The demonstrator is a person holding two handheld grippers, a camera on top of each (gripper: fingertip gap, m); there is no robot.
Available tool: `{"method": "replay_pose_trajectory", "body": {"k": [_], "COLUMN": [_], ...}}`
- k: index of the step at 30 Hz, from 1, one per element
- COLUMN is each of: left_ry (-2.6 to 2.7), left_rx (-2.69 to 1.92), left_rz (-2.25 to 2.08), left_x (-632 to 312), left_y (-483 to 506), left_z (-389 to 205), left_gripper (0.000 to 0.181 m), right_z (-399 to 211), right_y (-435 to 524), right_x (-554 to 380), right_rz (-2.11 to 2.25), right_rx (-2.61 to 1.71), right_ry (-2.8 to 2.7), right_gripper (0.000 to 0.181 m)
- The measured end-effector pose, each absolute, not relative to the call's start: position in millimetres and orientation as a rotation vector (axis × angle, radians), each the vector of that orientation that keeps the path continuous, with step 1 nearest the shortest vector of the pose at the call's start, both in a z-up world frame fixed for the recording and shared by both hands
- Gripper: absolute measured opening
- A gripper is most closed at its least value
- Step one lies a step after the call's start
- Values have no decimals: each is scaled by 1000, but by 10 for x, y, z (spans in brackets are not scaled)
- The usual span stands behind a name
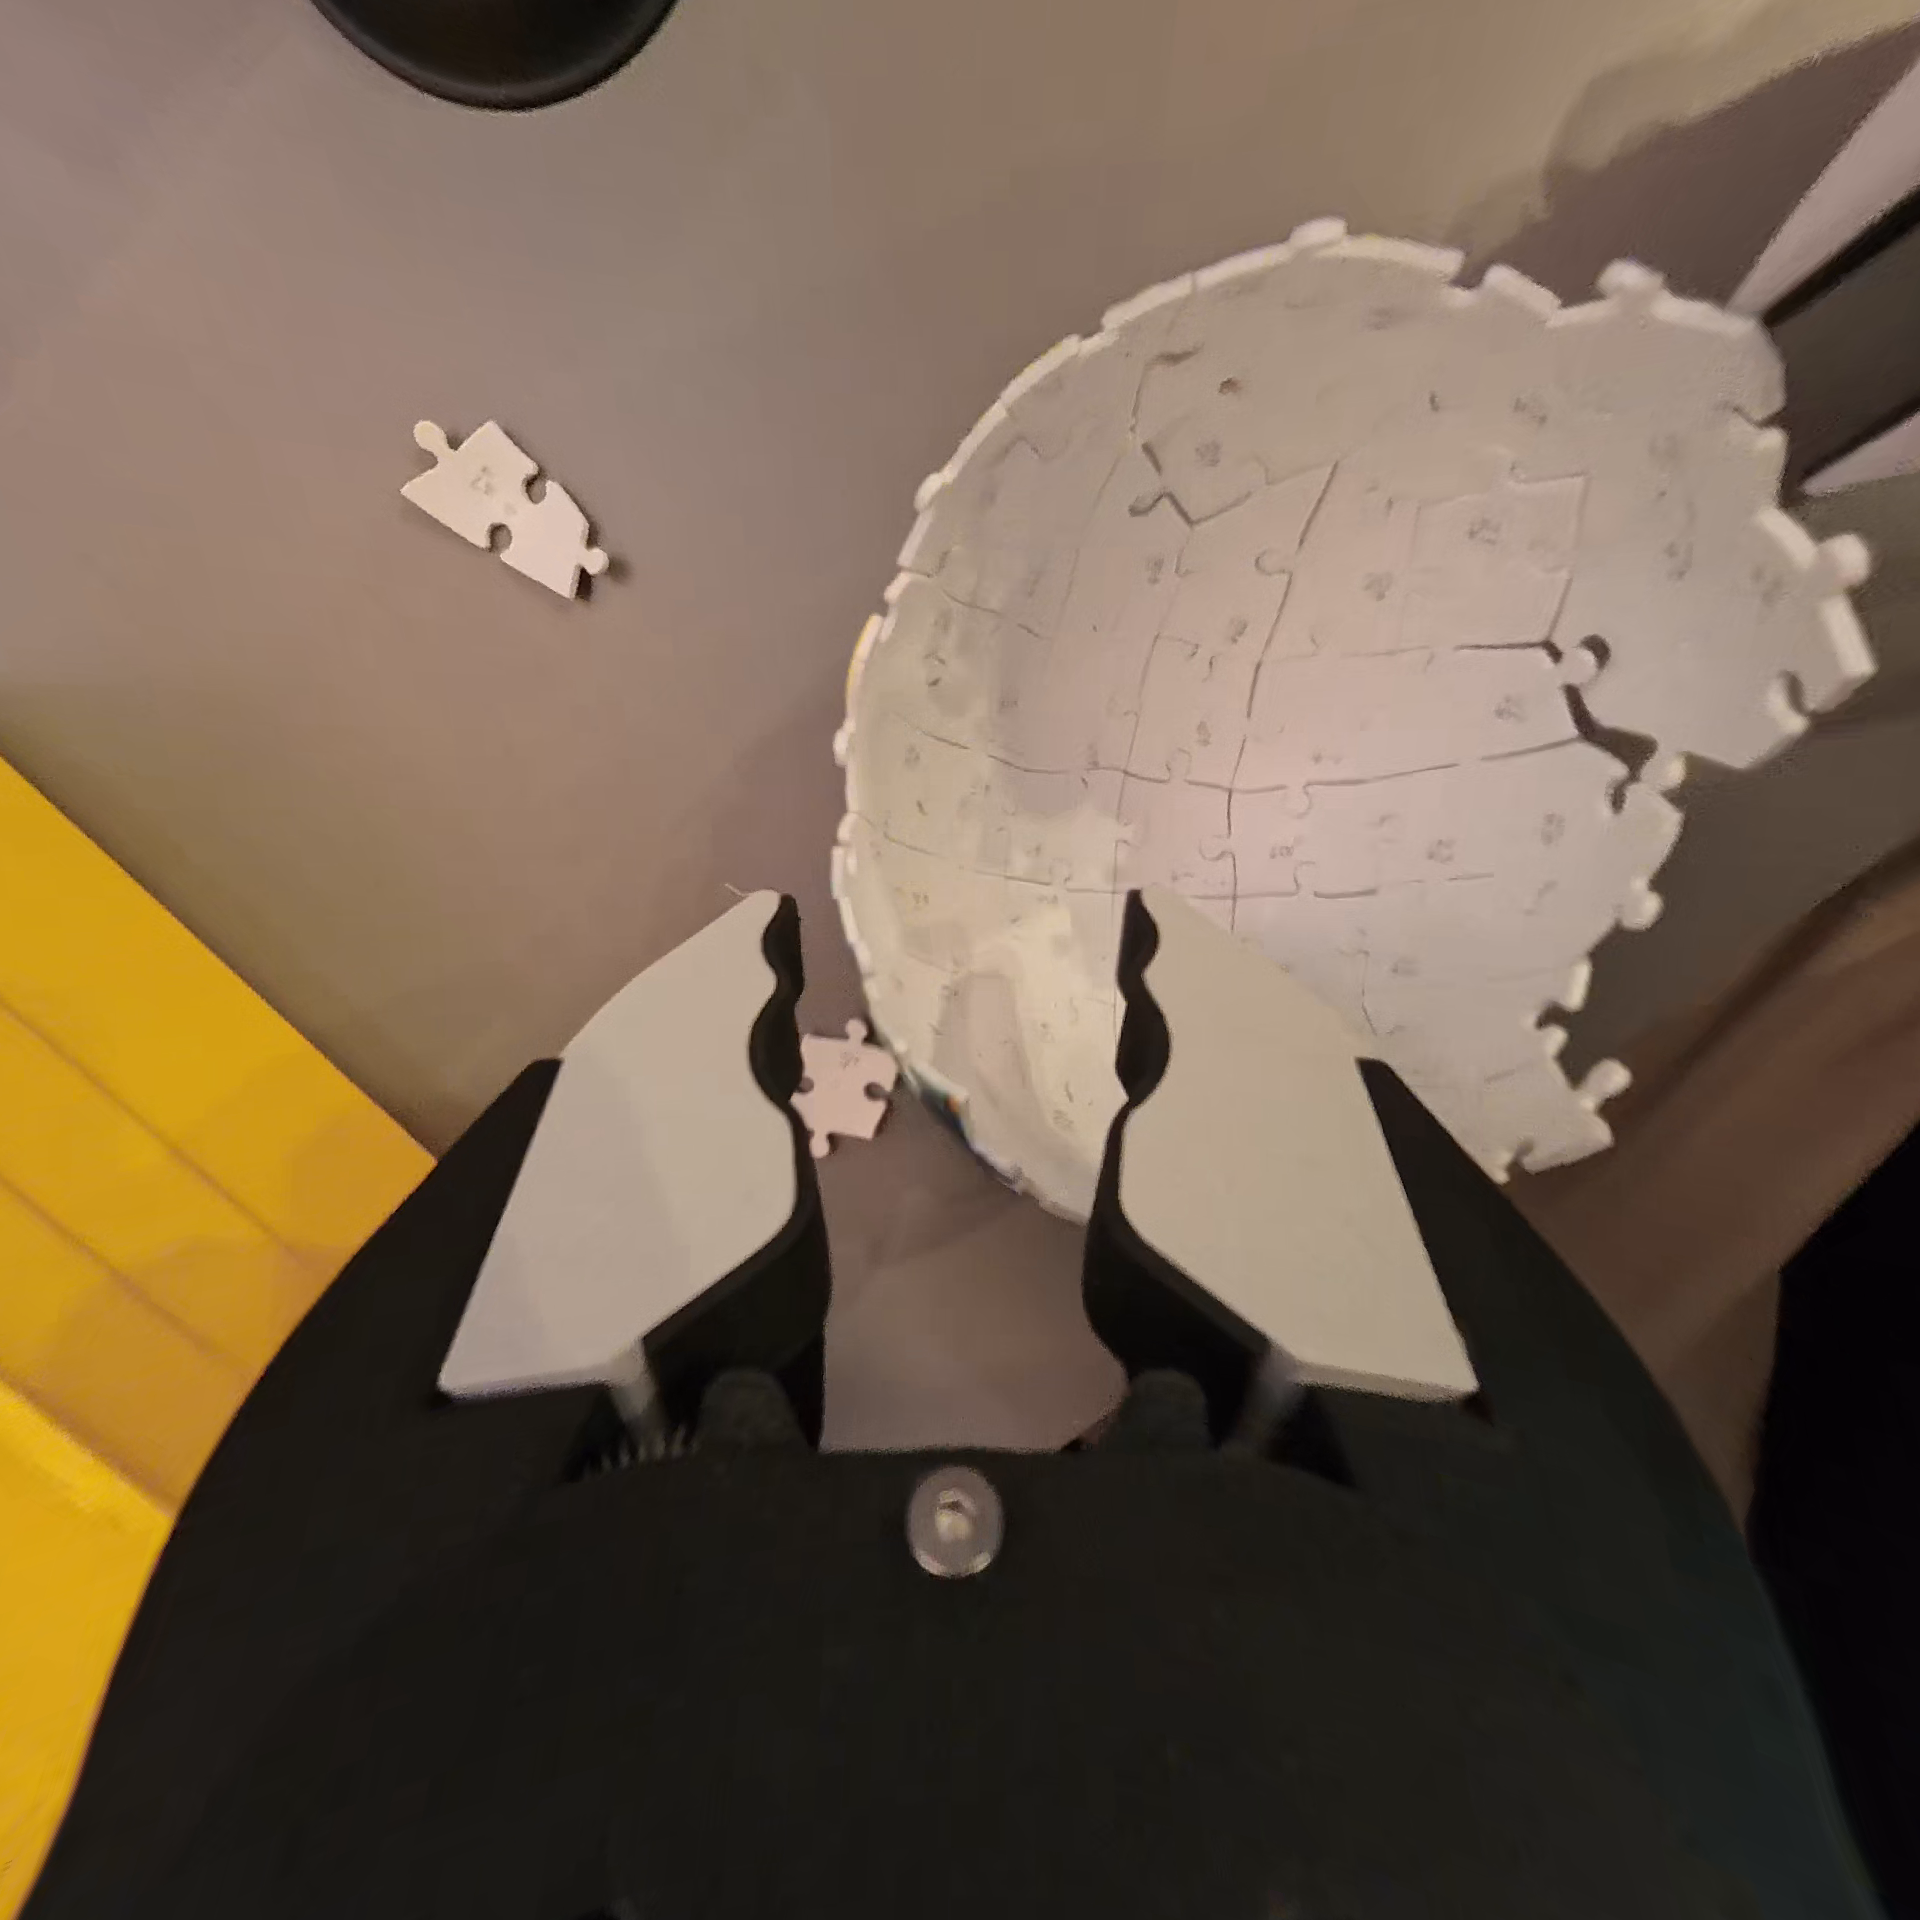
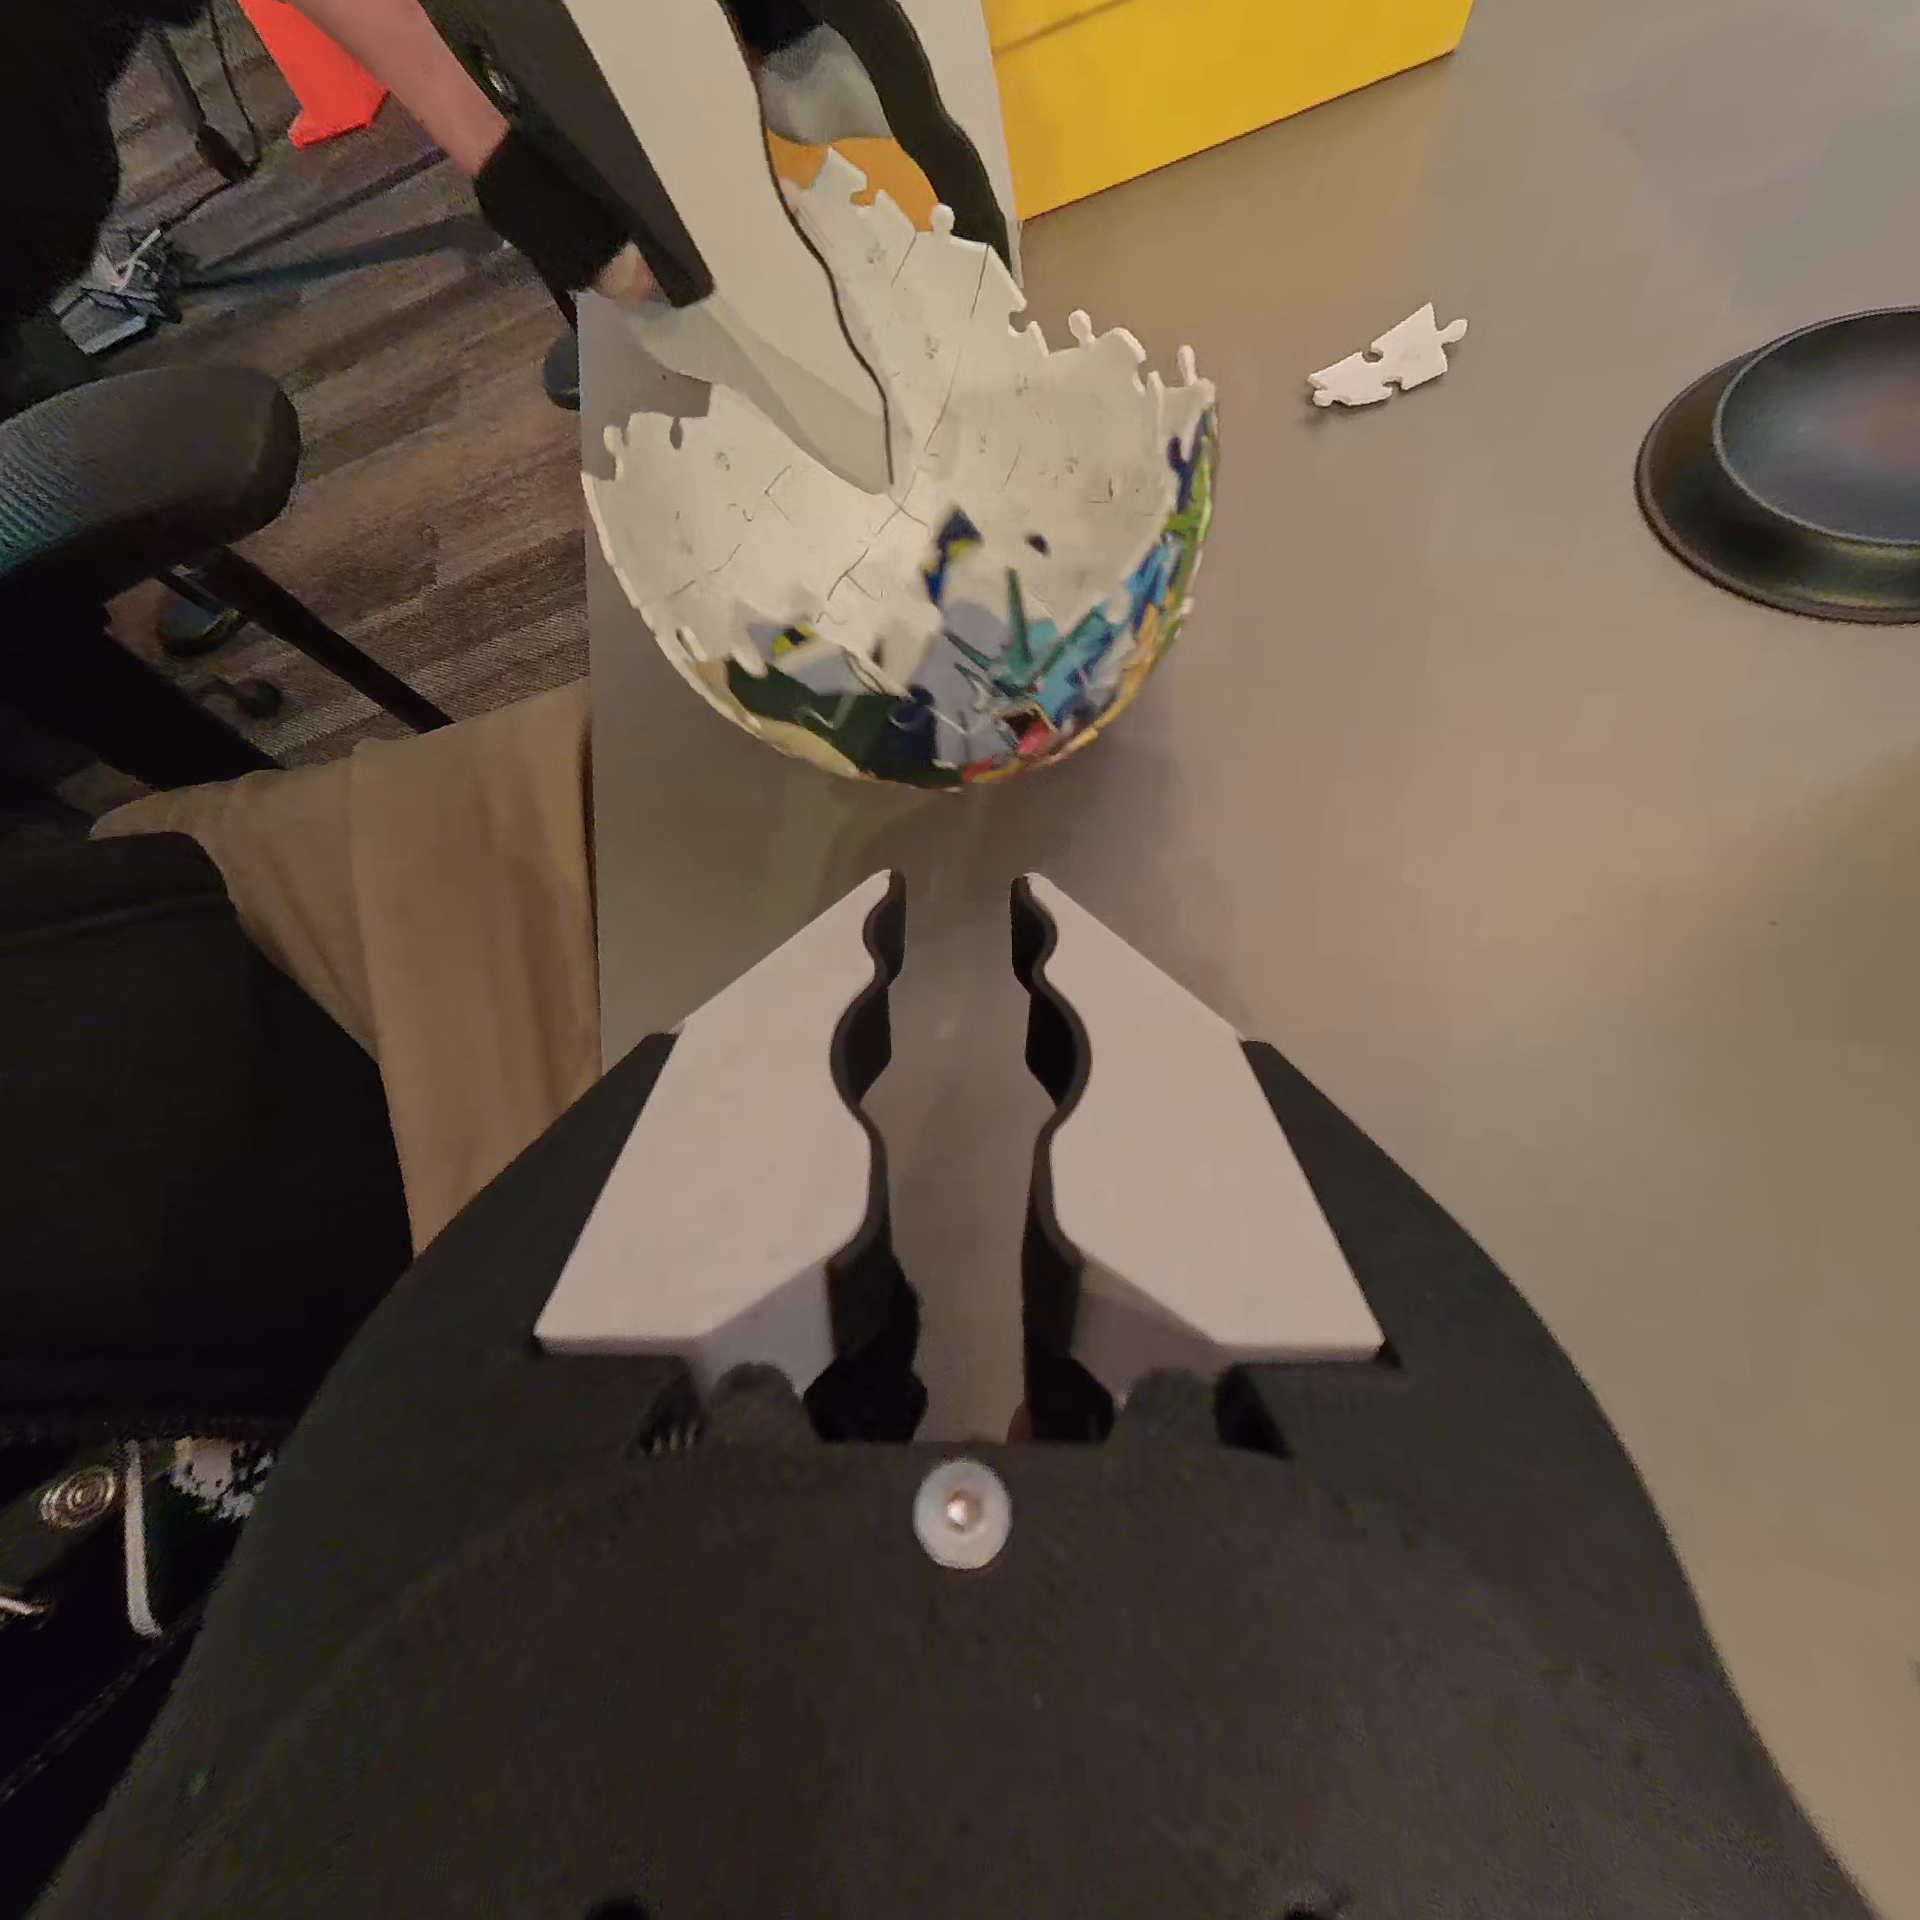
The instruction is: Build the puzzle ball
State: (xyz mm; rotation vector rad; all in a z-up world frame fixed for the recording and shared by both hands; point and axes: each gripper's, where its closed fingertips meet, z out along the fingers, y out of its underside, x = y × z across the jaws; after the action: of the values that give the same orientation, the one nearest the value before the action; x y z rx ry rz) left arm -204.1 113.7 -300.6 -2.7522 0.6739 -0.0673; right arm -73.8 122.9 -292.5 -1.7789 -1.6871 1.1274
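Grey table point(image 2: 1455, 935) around jagged-rimmed ball point(image 2: 904, 540)

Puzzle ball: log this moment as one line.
puzzle ball: half-built shell on table | left tongs: open, at shell rim | right tongs: open, empty, short of shell | loose pieces: on table

My left gripper point(image 1: 961, 909) hangs over the puzzle ball shell point(image 1: 1299, 727), one fingertip point(image 1: 1138, 914) above its hollow, the other outside the rim. A single piece point(image 1: 844, 1081) lies on the table point(image 1: 623, 312) against the shell; a joined pair point(image 1: 506, 506) sits well apart. My right gripper point(image 2: 956, 883) waits just before the shell point(image 2: 904, 551).
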Motion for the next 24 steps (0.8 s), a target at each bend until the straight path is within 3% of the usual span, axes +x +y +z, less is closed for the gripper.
{"method": "replay_pose_trajectory", "body": {"k": [7,11,24], "left_ry": [585,500,459], "left_rx": [-2771,-2758,-2555], "left_rz": [2,96,265], "left_x": [-2074,-2166,-2118], "left_y": [1152,1184,1359], "left_z": [-3189,-3249,-3044], "left_gripper": [43,18,9], "right_z": [-2974,-3004,-2919], "right_y": [1165,1142,1068], "right_x": [-746,-722,-614], "right_rz": [1141,1137,1027], "right_rx": [-1788,-1789,-1629], "right_ry": [-1703,-1715,-1800], "right_gripper": [19,19,19]}}
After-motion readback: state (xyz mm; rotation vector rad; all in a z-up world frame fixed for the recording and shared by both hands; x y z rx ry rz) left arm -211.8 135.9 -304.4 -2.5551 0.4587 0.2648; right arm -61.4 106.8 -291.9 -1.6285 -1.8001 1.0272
